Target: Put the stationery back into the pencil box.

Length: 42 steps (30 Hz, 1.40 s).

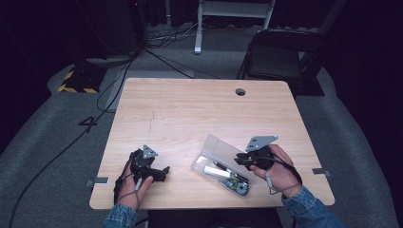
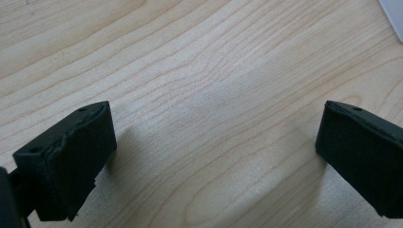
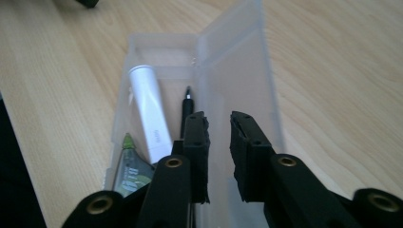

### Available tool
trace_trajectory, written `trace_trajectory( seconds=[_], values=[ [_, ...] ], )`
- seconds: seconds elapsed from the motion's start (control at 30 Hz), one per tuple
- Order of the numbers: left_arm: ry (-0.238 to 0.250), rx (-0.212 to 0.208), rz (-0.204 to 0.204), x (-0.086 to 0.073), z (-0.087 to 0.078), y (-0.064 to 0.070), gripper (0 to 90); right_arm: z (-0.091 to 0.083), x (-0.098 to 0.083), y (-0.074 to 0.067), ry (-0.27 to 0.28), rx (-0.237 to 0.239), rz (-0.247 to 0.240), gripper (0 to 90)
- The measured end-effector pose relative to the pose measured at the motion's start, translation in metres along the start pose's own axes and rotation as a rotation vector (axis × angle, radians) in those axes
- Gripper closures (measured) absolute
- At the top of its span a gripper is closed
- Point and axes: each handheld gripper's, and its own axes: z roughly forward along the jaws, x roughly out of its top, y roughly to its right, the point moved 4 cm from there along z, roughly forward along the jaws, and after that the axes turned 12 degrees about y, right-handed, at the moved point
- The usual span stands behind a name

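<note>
Right gripper view: right gripper [image 3: 219,142] jaws narrow, straddling upright lid of clear plastic pencil case [image 3: 237,71], likely to close it. Left gripper [image 2: 209,156] beside case, jaws wide, empty, idle.

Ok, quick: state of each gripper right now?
Left gripper: open, jaws wide apart over bare table, holding nothing.
Right gripper: jaws nearly closed around the clear case's lid.
</note>
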Motion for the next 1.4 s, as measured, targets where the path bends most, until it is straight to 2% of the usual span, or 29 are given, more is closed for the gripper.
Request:
trace_trajectory(
  seconds=[0.2,0.33,0.4,0.43,0.47,0.73,0.83,0.87,0.9,0.97,1.17,1.4],
  values=[
    [0.0,0.004,-0.003,0.0,0.0,-0.001,0.1,-0.027,-0.003,0.028,0.062,-0.091,0.063,62.7],
    [-0.001,0.006,-0.004,0.001,0.001,-0.002,0.1,-0.04,-0.005,0.045,0.111,-0.152,0.101,51.0],
    [-0.002,0.007,-0.002,0.001,0.001,-0.003,0.1,-0.044,-0.007,0.051,0.123,-0.173,0.11,48.2],
    [-0.003,0.009,-0.003,0.001,0.001,-0.004,0.1,-0.048,-0.011,0.059,0.132,-0.195,0.127,45.9],
    [-0.004,0.007,-0.009,0.001,0.001,-0.004,0.1,-0.048,-0.011,0.059,0.132,-0.195,0.127,45.9],
    [0.0,0.022,-0.009,0.002,0.001,-0.012,0.1,-0.07,-0.033,0.091,0.138,-0.283,0.199,43.7],
    [-0.002,0.024,-0.009,0.002,0.001,-0.015,0.1,-0.075,-0.042,0.104,0.129,-0.321,0.194,43.4],
    [0.002,0.026,-0.024,0.002,0.002,-0.015,0.1,-0.076,-0.046,0.108,0.123,-0.332,0.194,42.8],
    [0.001,0.028,-0.016,0.002,0.001,-0.016,0.1,-0.077,-0.048,0.111,0.118,-0.343,0.197,42.4],
    [0.001,0.03,-0.027,0.001,0.001,-0.017,0.2,-0.078,-0.055,0.118,0.114,-0.362,0.222,41.6],
    [0.002,0.041,-0.029,0.001,0.0,-0.021,0.2,-0.077,-0.074,0.135,0.098,-0.393,0.28,39.0],
    [0.0,0.054,-0.034,0.0,-0.001,-0.023,0.2,-0.072,-0.092,0.146,0.086,-0.406,0.321,37.1]
  ],
)
